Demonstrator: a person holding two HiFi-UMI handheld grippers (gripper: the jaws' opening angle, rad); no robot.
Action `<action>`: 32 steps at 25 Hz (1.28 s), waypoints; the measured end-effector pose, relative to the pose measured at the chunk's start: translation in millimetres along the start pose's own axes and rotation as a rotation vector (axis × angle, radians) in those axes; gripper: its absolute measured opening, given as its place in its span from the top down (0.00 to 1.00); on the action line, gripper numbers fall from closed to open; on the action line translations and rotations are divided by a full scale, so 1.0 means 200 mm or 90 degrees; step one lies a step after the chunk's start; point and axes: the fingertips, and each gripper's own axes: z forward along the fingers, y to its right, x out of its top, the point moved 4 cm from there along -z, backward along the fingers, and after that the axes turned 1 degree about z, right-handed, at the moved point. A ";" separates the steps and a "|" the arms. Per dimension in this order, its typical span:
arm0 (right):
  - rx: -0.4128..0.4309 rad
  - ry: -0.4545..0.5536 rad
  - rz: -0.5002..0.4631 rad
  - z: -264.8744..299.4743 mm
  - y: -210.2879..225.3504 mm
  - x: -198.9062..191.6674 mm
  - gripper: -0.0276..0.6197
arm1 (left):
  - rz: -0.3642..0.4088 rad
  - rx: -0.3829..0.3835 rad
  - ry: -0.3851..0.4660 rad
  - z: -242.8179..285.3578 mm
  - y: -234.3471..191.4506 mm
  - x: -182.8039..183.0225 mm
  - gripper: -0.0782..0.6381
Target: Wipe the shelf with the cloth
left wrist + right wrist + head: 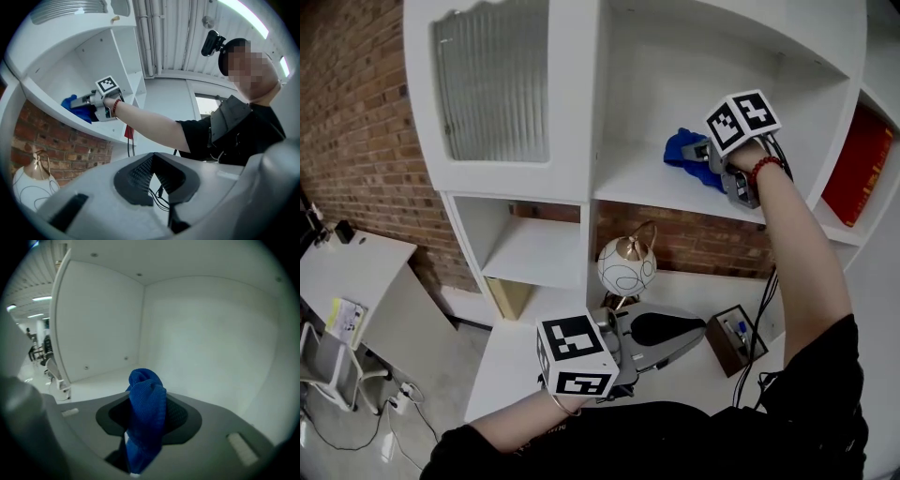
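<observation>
R gripper [701,153]: clamping on blue cloth [682,155], pads pinching the bunched fabric.
Cloth: sitting bunched on white shelf [647,183] in upper compartment, near front edge.
L gripper [694,336]: hanging low by bottom board, jaw tips meeting, gripping nothing.
Nearby: round white ornament [626,265] w/ gold top standing just beyond L gripper; red book [858,169] leaning in compartment at right.
</observation>
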 end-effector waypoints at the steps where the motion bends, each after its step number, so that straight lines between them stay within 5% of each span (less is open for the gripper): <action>1: 0.036 0.009 -0.027 0.03 -0.11 0.04 0.72 | 0.009 -0.002 -0.004 0.00 0.01 0.00 0.89; 4: 0.081 -0.002 -0.117 0.11 -0.37 0.11 0.72 | 0.025 0.008 -0.011 -0.01 0.03 -0.01 0.89; 8: 0.127 -0.004 -0.142 0.20 -0.56 0.17 0.72 | 0.029 0.028 -0.006 -0.07 0.02 -0.01 0.89; 13: 0.094 -0.005 -0.172 0.29 -0.62 0.18 0.72 | 0.041 0.035 -0.001 -0.12 0.03 -0.02 0.89; 19: 0.117 -0.023 -0.021 0.29 -0.52 0.14 0.73 | 0.029 0.047 0.019 -0.12 0.01 0.01 0.89; 32: -0.030 -0.029 0.069 0.07 -0.02 -0.11 0.73 | 0.040 0.025 -0.001 -0.02 0.02 0.00 0.89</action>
